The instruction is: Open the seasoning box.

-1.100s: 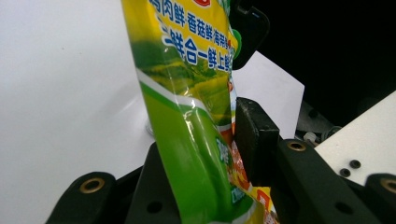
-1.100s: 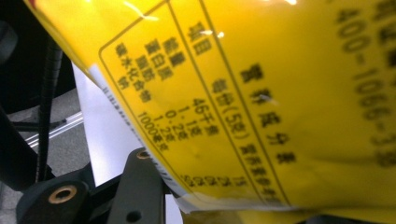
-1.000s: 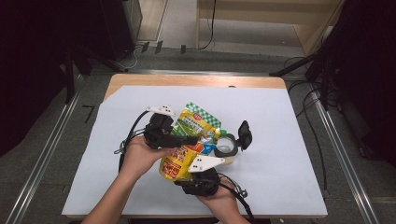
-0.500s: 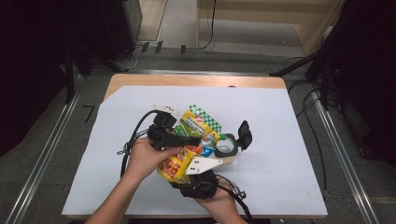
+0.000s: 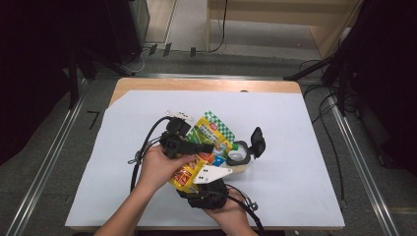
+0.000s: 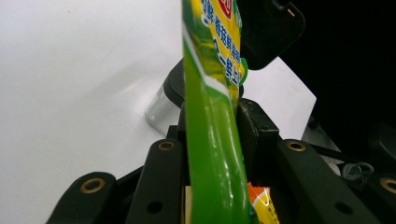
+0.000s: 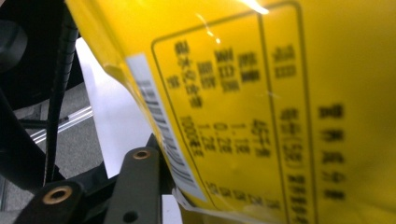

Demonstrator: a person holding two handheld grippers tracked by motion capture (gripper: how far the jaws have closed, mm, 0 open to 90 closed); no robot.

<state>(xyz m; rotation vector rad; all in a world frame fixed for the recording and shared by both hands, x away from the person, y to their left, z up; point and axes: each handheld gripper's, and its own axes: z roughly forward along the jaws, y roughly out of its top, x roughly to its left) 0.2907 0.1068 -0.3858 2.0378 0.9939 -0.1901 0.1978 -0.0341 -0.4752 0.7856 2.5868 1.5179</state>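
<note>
Left tool (image 5: 199, 146): seen from above it lies across the upper half of the pouch, held in the person's left hand (image 5: 158, 167). In the left gripper view its two black jaws stand close on either side of the pouch's green edge, pads against the film; it has hold of the pouch. The jaws have just closed a little further.

Right tool (image 5: 199, 178): sits just below the left tool, nearer the person, under a grey three-cornered plate. In the right gripper view the pouch's yellow back panel with its printed table runs up from between the jaws; one jaw shows at the left against the film, the other is hidden behind the pouch. The jaws have just opened a little; whether the pads still press cannot be told.

Pouch (image 5: 204, 147): green and yellow, checked top corner; between both tools, its top end beyond the left tool, its orange lower part by the right tool.

Clear container (image 5: 238, 153): just right of both tools, on the white desk (image 5: 295, 147), its black lid (image 5: 257, 142) standing open.
</note>
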